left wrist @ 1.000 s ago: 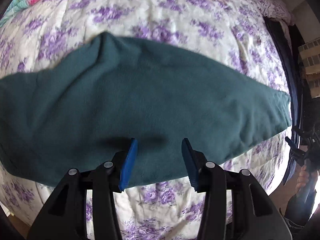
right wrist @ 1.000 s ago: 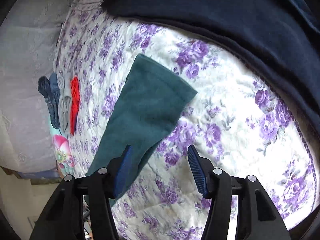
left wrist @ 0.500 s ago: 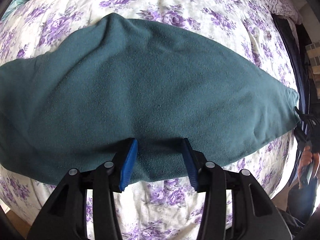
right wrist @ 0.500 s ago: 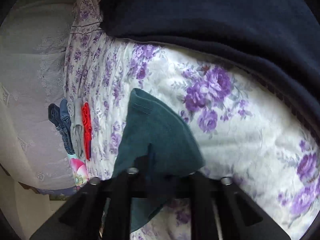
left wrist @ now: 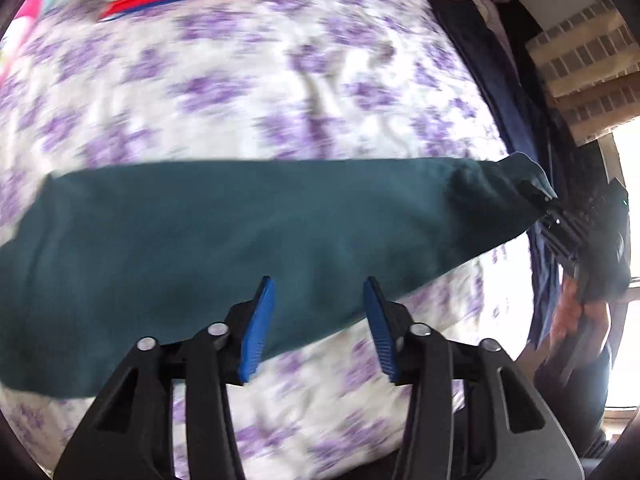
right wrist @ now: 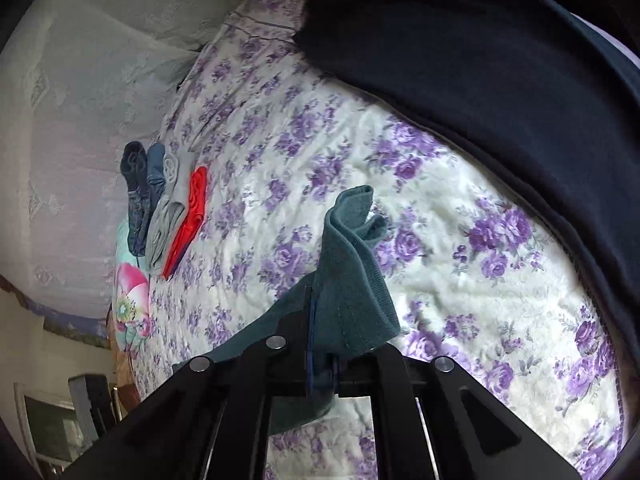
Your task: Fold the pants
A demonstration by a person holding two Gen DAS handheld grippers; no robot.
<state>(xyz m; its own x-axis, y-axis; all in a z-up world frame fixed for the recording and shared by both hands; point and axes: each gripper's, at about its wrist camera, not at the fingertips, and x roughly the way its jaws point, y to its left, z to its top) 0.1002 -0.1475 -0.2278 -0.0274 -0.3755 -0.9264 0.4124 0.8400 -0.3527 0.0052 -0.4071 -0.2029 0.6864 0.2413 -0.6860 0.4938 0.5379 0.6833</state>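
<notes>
The dark teal pants [left wrist: 224,224] lie in a long band across the purple-flowered bedspread [left wrist: 248,92]. My left gripper [left wrist: 318,326] is open, its blue pads [left wrist: 256,328] just above the near edge of the pants, holding nothing. My right gripper [right wrist: 320,344] is shut on the hem end of the pants [right wrist: 352,272] and lifts it off the bed; the cloth bunches and stands up over the jaws. In the left wrist view the right gripper [left wrist: 560,220] shows at the far right, pinching the pants' end.
A row of folded clothes, dark blue, grey and red [right wrist: 168,204], lies at the far side of the bed. A dark navy blanket [right wrist: 500,80] covers the right side. A flowered pillow [right wrist: 130,300] sits near the folded row.
My right gripper came down on the pants' hem, shut on it and lifted it. The left gripper stayed open and pulled back, so the view blurs and the pants look smaller.
</notes>
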